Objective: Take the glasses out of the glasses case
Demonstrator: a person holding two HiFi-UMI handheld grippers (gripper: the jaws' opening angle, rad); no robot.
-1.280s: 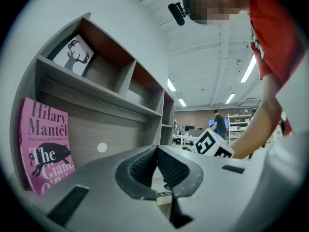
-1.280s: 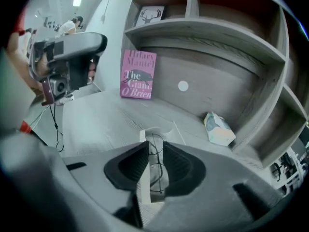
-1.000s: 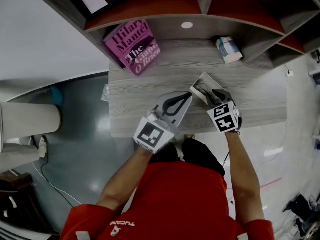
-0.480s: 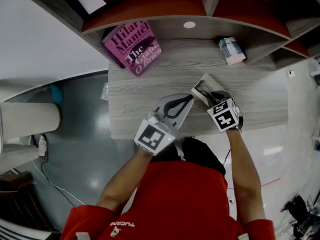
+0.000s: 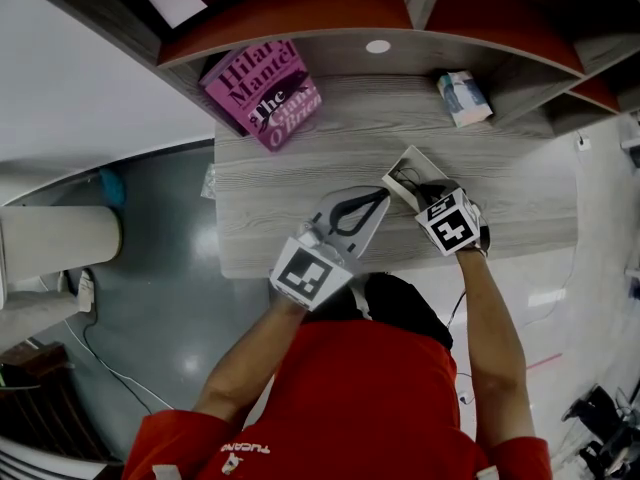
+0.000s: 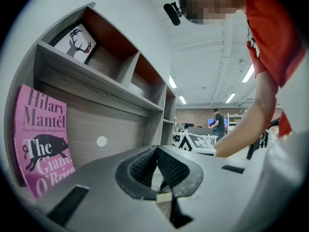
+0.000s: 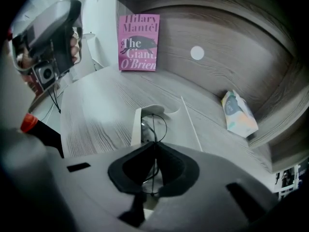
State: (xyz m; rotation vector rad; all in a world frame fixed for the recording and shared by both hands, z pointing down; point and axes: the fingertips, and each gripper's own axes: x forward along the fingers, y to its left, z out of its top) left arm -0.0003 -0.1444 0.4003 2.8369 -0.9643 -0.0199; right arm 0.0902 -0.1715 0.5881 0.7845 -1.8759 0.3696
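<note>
Nearest us, by the front edge of the grey wooden desk, our left gripper lay level with its jaws pressed fully together and nothing that we could see between them. Its tip was just beside the near corner of the white glasses case. Our right gripper tilted steeply down into the open case, its jaws closed on the thin black wire frame of the glasses. These lay inside the case, one lens showing by its wall. Farther back, a small pale pack rested at the right and a pink book leaned at the left, under the shelf unit.
</note>
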